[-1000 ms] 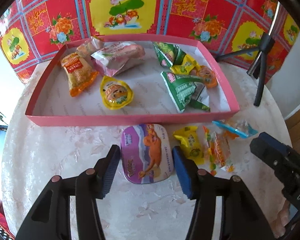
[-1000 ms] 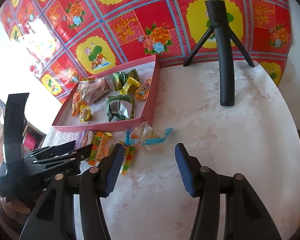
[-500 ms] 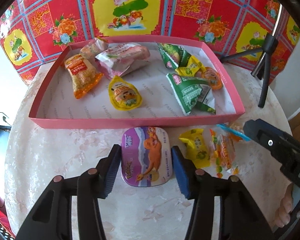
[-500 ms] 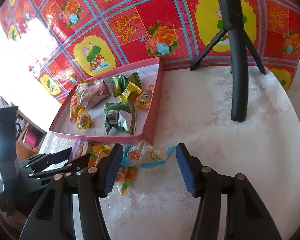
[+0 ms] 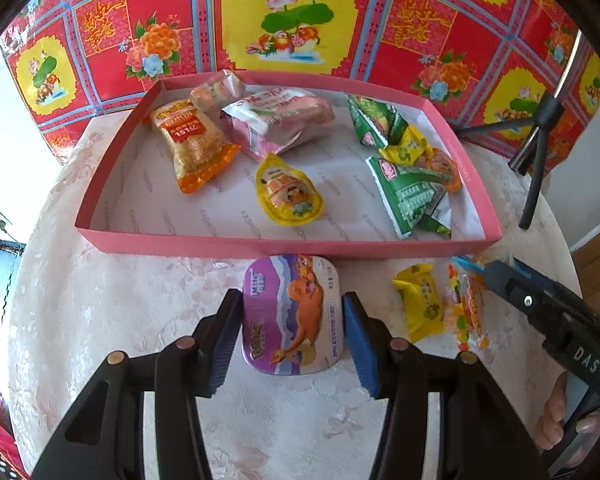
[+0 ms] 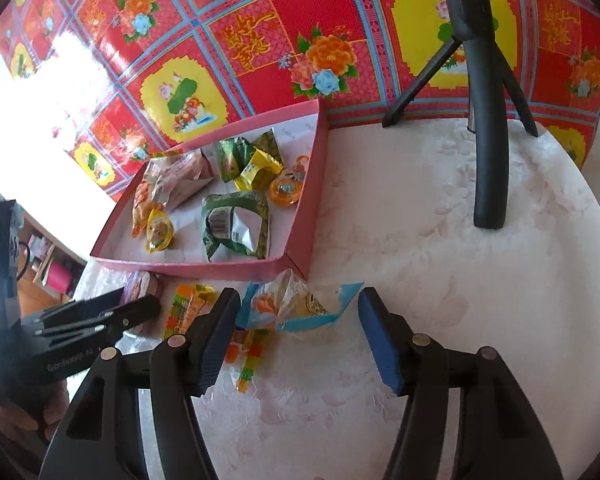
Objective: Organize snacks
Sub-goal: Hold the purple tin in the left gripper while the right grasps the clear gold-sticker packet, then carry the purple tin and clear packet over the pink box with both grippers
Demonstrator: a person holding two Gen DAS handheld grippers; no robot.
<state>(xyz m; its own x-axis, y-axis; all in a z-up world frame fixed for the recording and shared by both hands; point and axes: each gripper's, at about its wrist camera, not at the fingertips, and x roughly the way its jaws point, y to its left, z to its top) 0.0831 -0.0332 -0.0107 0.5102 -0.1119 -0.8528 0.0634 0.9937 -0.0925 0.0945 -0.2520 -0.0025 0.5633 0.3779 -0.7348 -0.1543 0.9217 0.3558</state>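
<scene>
Nearest you: left gripper point(image 5: 292, 332) has closed in around the purple jelly cup point(image 5: 293, 314) over the last second. Pads now sit just beside its two long sides, nearly touching, where a moment ago they stood short of it and wider. Not yet clamped; read it as released but bracketing. The cup lies flat on the counter point(image 5: 100, 320), its far edge just beside the front wall of the pink tray point(image 5: 284, 246).

Right gripper point(image 6: 298, 328) has also come forward. A second ago the blue-edged clear packet point(image 6: 296, 306) lay ahead of the fingers; now it sits between them, jaws wide apart, nothing gripped. The packet rests on the counter near the tray's front corner.

Between the two grippers, still loose on the counter: a yellow wrapped candy point(image 5: 422, 302) and a multicoloured gummy strip point(image 5: 466, 308), side by side.

Further off, the tray already holds an orange packet, a pink pouch, a yellow jelly cup point(image 5: 290, 194) and several green triangular packs point(image 5: 414, 196). Beyond it, a black tripod point(image 6: 486, 120) and the red patterned backdrop.

Judgement: both approaches are finished. Next comes the squeeze on each, then a lift over the tray wall. Four items remain outside.
</scene>
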